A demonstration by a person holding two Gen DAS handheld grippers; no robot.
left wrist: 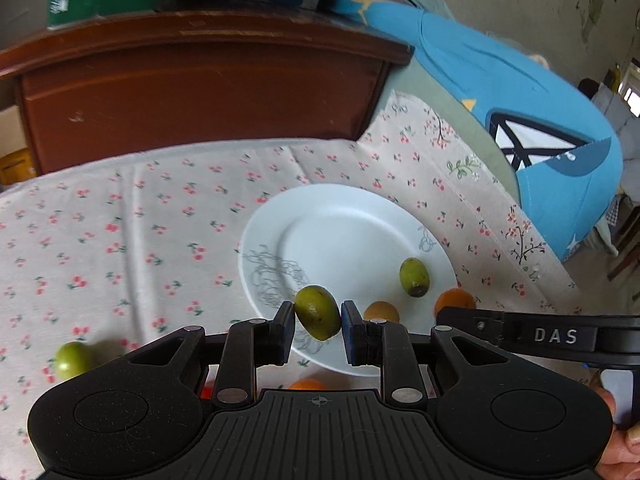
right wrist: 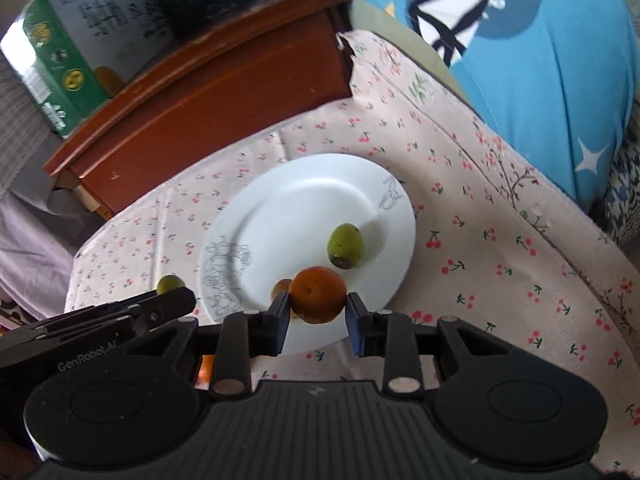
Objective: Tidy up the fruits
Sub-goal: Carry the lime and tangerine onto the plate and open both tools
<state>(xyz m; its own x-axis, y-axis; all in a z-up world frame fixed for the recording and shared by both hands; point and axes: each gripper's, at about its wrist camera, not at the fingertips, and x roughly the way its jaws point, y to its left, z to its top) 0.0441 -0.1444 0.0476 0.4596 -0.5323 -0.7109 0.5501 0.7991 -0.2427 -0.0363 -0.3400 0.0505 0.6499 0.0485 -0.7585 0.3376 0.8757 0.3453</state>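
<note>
Tools clamp fruit: left tool (left wrist: 318,316) green fruit (left wrist: 317,312), right tool (right wrist: 319,311) orange (right wrist: 318,294).

Brown wooden headboard (left wrist: 200,92) behind floral sheet (left wrist: 120,240), blue pillow (left wrist: 520,92) alongside

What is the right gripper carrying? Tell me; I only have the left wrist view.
Observer: An orange, clamped between the right gripper's jaws.
Operator: Report where it hangs against the plate.
Observer: In the right wrist view it sits in front of the plate's near rim and covers part of a small brown fruit.
Operator: Check the cloth right of the plate.
Observer: The cloth there shows no fruit.
</note>
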